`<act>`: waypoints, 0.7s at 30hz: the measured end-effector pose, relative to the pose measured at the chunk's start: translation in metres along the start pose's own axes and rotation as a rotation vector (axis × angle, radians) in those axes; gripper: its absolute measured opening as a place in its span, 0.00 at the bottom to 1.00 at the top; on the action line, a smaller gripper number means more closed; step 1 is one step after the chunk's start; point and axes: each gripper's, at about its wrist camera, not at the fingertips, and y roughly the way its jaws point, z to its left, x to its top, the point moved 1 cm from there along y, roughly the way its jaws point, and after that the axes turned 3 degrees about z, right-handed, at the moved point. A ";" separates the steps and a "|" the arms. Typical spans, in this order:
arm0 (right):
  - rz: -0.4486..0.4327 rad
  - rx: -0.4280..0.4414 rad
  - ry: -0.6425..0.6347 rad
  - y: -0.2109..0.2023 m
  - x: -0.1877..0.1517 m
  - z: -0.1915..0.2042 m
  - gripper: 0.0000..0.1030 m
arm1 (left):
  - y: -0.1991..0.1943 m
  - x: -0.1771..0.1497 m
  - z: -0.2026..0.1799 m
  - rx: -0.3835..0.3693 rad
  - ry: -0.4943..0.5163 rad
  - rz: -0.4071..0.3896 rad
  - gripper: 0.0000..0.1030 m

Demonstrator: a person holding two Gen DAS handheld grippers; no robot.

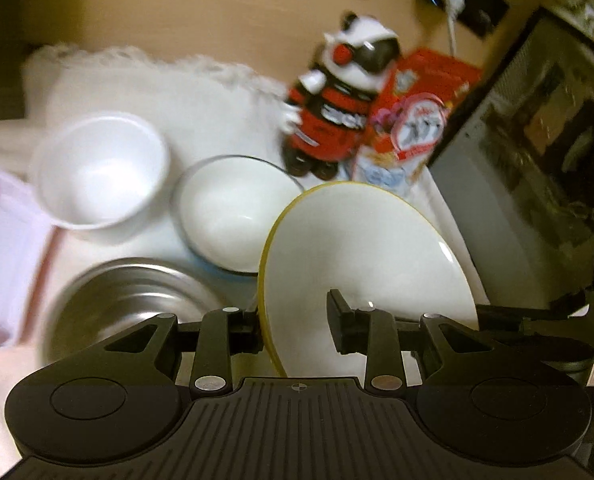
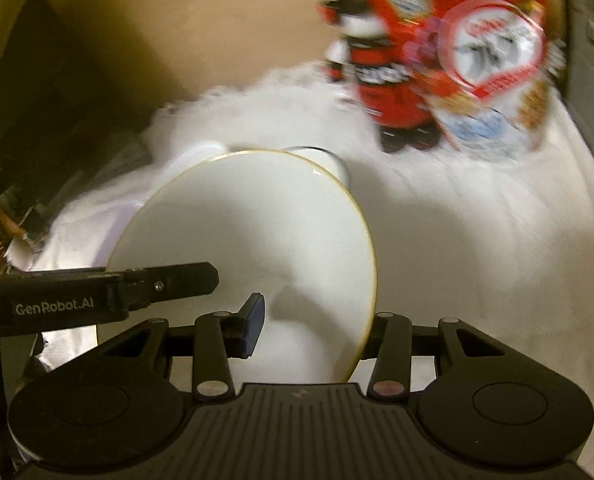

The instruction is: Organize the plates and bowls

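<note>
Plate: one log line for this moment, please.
held: plate | grip: left gripper and right gripper, opposite rims | plate: tilted, lifted off cloth

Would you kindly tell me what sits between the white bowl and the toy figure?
In the left wrist view, only bare white cloth lies between the white bowl and toy figure.

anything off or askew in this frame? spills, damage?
No spills or damage visible. The one odd thing: the yellow-rimmed plate is tilted well off level, held by its rim between both the left gripper and right gripper. The bowls on the white cloth sit upright. Frames are blurred, so fine chips would not show.
</note>
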 end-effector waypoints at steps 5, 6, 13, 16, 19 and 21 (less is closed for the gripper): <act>0.026 0.021 -0.068 0.026 0.005 0.051 0.43 | -0.023 -0.013 0.044 0.053 -0.046 -0.020 0.33; 0.043 0.029 -0.073 0.035 0.004 0.060 0.43 | -0.023 -0.016 0.055 0.065 -0.065 -0.013 0.33; 0.153 0.055 -0.057 0.091 -0.007 0.090 0.43 | -0.014 -0.034 0.108 0.118 -0.132 0.046 0.33; 0.187 0.039 -0.051 0.106 -0.011 0.094 0.43 | -0.007 -0.038 0.121 0.113 -0.148 0.061 0.33; 0.207 0.010 -0.053 0.116 -0.016 0.095 0.43 | 0.000 -0.043 0.128 0.105 -0.152 0.085 0.32; 0.217 0.000 -0.050 0.122 -0.020 0.093 0.43 | 0.007 -0.043 0.130 0.105 -0.149 0.102 0.32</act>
